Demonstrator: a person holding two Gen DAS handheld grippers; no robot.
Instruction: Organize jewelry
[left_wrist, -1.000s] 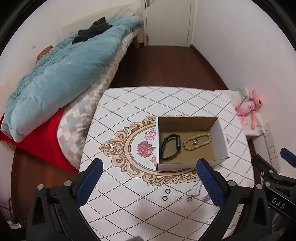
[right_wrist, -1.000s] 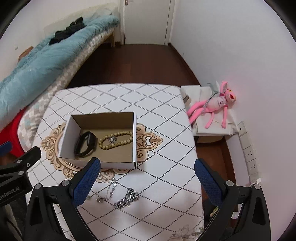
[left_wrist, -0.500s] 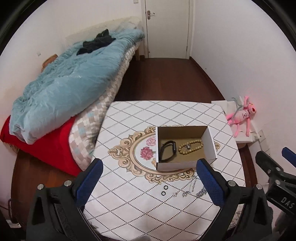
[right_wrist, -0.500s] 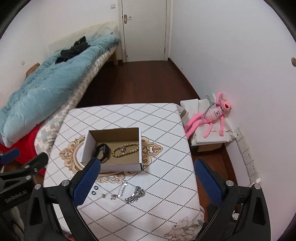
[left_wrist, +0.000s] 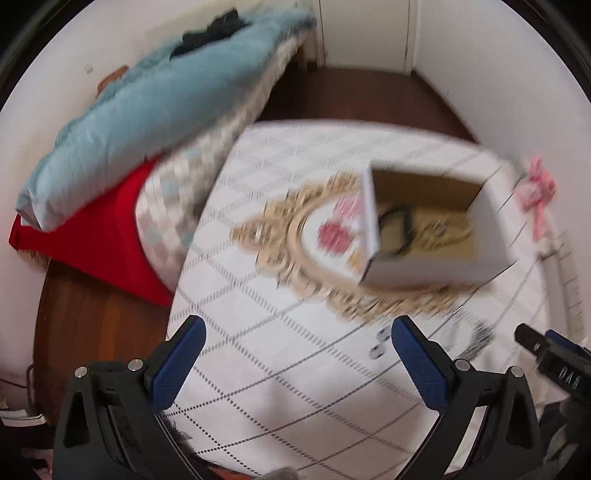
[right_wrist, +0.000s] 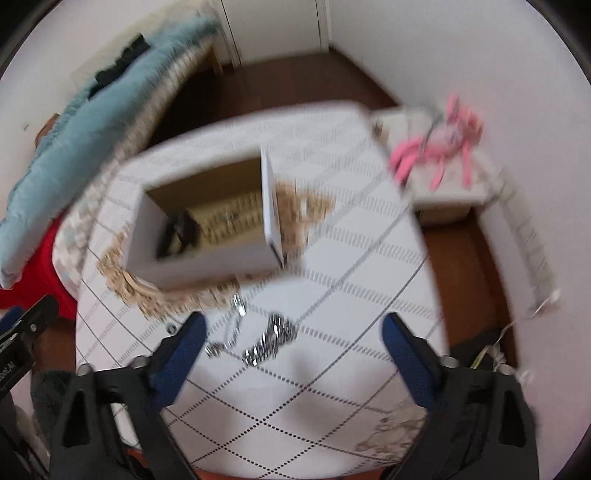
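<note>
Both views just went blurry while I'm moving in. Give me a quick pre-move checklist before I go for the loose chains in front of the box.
1. Left gripper open and empty: ok.
2. Right gripper open and empty: ok.
3. Silver chains on the table, between the right fingers: ok.
4. Box open, with room beside the black band and beads: ok.
5. Small rings located: ok, but blurred.
6. Views sharp enough to aim a pinch: not ok.
</note>
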